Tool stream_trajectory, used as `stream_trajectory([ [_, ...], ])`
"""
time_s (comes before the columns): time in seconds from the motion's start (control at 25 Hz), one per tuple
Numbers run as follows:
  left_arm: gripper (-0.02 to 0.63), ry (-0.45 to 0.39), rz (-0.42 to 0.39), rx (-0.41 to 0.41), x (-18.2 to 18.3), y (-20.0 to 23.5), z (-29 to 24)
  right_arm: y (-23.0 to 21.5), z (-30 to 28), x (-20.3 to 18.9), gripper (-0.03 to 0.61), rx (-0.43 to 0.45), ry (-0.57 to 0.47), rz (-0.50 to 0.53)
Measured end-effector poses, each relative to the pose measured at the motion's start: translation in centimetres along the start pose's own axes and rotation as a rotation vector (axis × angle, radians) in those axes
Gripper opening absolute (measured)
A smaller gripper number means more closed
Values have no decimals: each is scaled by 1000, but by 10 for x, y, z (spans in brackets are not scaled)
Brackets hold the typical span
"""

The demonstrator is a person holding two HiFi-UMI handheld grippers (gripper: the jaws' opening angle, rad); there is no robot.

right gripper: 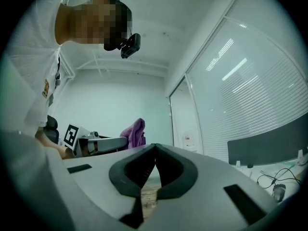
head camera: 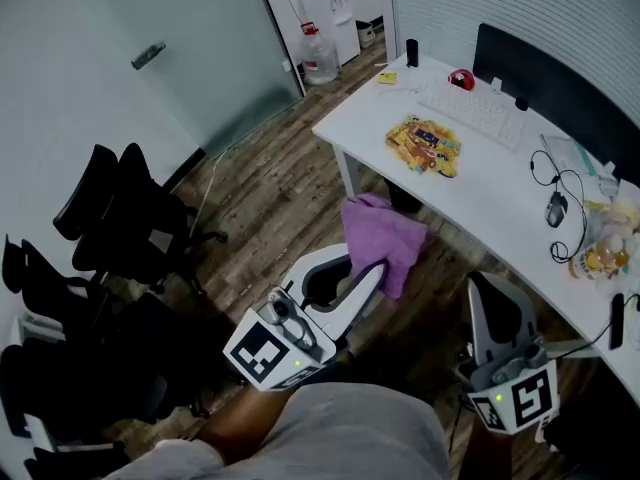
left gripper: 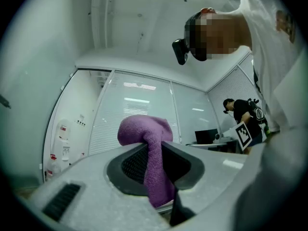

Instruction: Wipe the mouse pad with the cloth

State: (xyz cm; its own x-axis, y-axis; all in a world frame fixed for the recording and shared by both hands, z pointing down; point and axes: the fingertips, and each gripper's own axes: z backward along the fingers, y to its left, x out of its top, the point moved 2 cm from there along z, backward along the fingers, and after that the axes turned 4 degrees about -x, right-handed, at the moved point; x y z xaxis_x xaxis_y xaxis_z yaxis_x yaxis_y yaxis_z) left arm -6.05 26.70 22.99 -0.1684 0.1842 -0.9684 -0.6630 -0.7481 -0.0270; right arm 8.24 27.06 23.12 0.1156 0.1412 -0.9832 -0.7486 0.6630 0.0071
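The purple cloth (head camera: pixel 383 236) is pinched between the jaws of the left gripper (head camera: pixel 362 268). It hangs in the air above the wood-plank floor (head camera: pixel 265 193), just in front of the near edge of the white desk (head camera: pixel 500 203) and not touching it. In the left gripper view the cloth (left gripper: pixel 153 148) runs down through the gap of the left gripper (left gripper: pixel 154 150) with both dark pads pressed against it, and a bunched fold bulges out above the tips. The right gripper (head camera: pixel 492 298) is held lower and nearer the person, close to the desk's front edge. Its own view shows the right gripper (right gripper: pixel 155 153) with its jaw tips meeting and nothing caught between them, and the cloth (right gripper: pixel 134 133) sits off to its left. On the desk lie a dark corded mouse (head camera: pixel 556 208), a white keyboard (head camera: pixel 470 113), a heap of yellow snack packets (head camera: pixel 424 146) and a small red object (head camera: pixel 461 79), with a dark monitor (head camera: pixel 560 93) behind them. I cannot make out a mouse pad under the mouse. Black office chairs (head camera: pixel 120 218) crowd the left side of the floor, and a water dispenser (head camera: pixel 335 13) stands at the far wall.
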Motion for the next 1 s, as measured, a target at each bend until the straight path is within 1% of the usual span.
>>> stream_trajectory([
  [0.2, 78, -3, -33, 38, -1, 1, -5, -14, 0, -1, 11, 26, -7, 8],
  [0.32, 78, -10, -45, 57, 1, 6, -9, -23, -1, -1, 11, 27, -5, 7],
  [0.52, 78, -13, -55, 68, 0, 18, -17, -34, -9, -2, 11, 24, -6, 11],
  [0.8, 78, -30, -60, 59, -7, 47, -39, -56, -30, -9, 11, 6, 1, 26],
  [1.0, 78, -38, -58, 45, -15, 84, -60, -79, -64, -19, 11, -15, 17, 37],
])
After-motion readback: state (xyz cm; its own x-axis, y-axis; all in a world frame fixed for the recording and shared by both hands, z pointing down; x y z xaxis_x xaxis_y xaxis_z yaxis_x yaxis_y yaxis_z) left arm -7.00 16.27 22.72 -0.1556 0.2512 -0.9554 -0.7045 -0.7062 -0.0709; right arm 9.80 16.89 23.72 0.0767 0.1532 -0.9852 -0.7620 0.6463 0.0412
